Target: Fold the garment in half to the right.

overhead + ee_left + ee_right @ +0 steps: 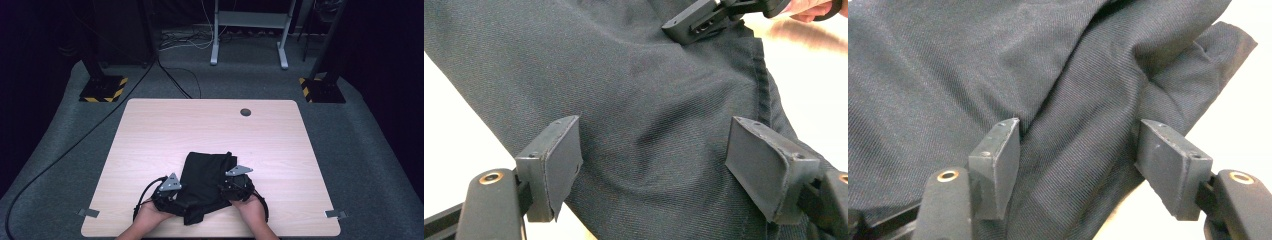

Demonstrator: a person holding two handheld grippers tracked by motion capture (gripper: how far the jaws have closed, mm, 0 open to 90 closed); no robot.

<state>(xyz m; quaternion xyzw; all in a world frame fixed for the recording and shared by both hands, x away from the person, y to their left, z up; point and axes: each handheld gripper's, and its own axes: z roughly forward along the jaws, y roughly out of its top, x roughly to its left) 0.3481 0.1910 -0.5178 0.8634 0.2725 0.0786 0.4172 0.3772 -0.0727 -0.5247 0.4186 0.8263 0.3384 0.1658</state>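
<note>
Your black garment lies on the near part of the bench, already folded into a compact bundle, with a stray flap at the near edge. Your left claw and right claw both stand apart over the cloth, pinching nothing. I judge the folding is well along; one last tuck or fold remains

A light wood table with a round grey grommet is standing on grey carpet. Beyond it a white desk frame is resting over loose cables. Two black posts on hazard-striped bases are flanking the table, and the surroundings are lying in darkness.
</note>
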